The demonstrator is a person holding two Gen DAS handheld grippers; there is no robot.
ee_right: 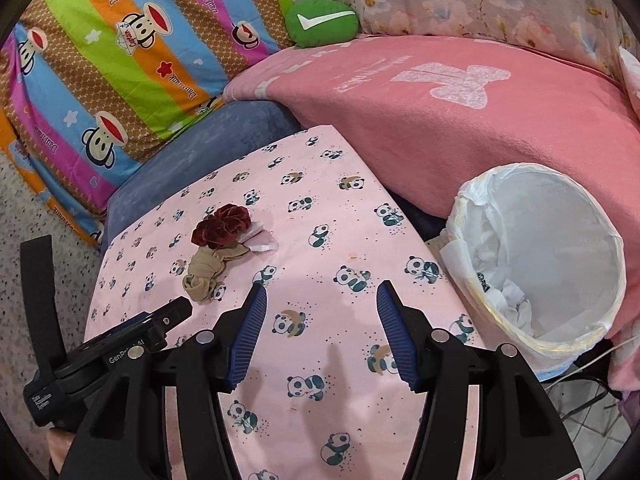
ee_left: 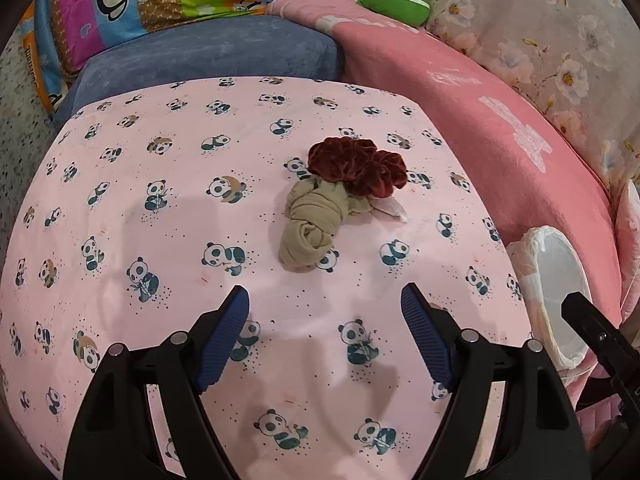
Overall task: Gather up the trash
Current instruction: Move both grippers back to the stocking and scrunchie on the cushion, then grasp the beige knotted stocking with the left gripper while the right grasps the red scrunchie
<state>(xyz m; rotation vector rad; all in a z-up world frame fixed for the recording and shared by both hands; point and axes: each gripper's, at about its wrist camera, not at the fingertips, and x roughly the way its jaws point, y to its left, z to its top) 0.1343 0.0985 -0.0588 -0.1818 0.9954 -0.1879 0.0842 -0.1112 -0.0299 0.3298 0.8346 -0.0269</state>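
Observation:
On the pink panda-print cloth (ee_left: 160,200) lie a knotted beige stocking (ee_left: 310,226), a dark red velvet scrunchie (ee_left: 358,166) and a small pale wrapper (ee_left: 390,208), touching one another. My left gripper (ee_left: 325,300) is open and empty, just short of the stocking. My right gripper (ee_right: 322,300) is open and empty over the cloth, right of the pile (ee_right: 208,276). A white-lined trash bin (ee_right: 548,260) stands at the cloth's right edge, with crumpled white paper inside. The scrunchie (ee_right: 222,226) and wrapper (ee_right: 262,244) also show in the right wrist view.
A blue cushion (ee_left: 208,56) lies behind the cloth. A striped monkey-print pillow (ee_right: 120,72), a green check-mark cushion (ee_right: 322,22), a pink blanket (ee_right: 460,120) and floral fabric (ee_left: 540,40) surround it. The left gripper's body (ee_right: 100,356) shows at lower left in the right wrist view.

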